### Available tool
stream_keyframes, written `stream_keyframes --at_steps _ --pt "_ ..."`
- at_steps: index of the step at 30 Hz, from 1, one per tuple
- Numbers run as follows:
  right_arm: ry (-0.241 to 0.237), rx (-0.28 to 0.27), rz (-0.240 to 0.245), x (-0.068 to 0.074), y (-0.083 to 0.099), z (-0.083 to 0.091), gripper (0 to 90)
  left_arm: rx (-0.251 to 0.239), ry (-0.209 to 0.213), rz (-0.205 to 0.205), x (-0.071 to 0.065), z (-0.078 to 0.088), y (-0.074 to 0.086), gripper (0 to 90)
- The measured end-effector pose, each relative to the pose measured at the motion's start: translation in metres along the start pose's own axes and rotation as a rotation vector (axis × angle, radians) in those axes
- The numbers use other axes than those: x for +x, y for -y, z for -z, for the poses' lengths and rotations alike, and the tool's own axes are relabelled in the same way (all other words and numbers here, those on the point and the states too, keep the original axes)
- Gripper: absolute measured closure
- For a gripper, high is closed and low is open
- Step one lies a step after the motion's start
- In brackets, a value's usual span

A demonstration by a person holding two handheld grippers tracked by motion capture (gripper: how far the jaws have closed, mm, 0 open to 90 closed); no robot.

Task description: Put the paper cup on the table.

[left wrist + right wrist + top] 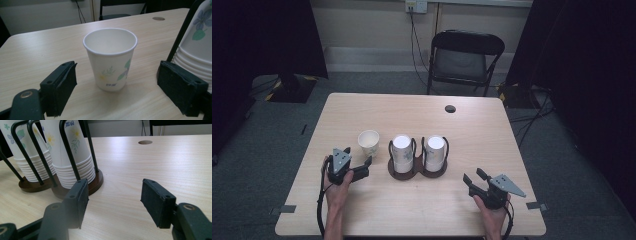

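High view: pale wooden table, grey carpet, folding chair; each hand-held gripper's jaws apart, empty

My left gripper and right gripper are both matte black, each topped with a grey three-cornered plate with small dark holes. A black cable trails from each along my forearms, which are bare, no sleeves. Up close, the left gripper's pads are thick, dark and rough-edged blocks, screw holes along their top edge, brass-coloured rivets at the jaw pivots.
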State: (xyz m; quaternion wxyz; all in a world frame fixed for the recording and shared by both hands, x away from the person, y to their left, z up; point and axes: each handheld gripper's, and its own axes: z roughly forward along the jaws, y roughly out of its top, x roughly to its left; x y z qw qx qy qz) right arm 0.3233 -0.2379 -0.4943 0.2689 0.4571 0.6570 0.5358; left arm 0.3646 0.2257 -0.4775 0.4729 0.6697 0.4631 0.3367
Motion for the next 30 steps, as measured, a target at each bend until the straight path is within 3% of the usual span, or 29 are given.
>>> stream_keyframes --at_steps 7,13,17,22,28,30 --pt "0.002 0.002 -0.005 0.000 0.000 0.000 38.0 -0.020 -0.031 0.018 -0.002 0.020 0.015 15.8" --pt "0.005 0.003 -0.004 0.000 0.000 0.000 36.5 -0.024 -0.014 0.068 -0.004 0.033 0.029 15.8" --pt "0.007 0.006 -0.004 0.000 0.000 -0.001 35.4 -0.062 0.012 0.100 -0.005 0.043 0.033 15.7" --pt "0.007 0.009 -0.003 0.000 0.000 -0.001 34.8 -0.066 -0.032 0.081 -0.007 0.049 0.037 15.6" --pt "0.011 0.012 -0.009 0.000 0.000 -0.001 32.2 -0.099 -0.037 0.101 -0.007 0.051 0.038 15.9" --pt "0.011 0.013 -0.013 0.000 0.000 -0.001 31.2 -0.101 -0.035 0.065 -0.008 0.053 0.039 16.1"
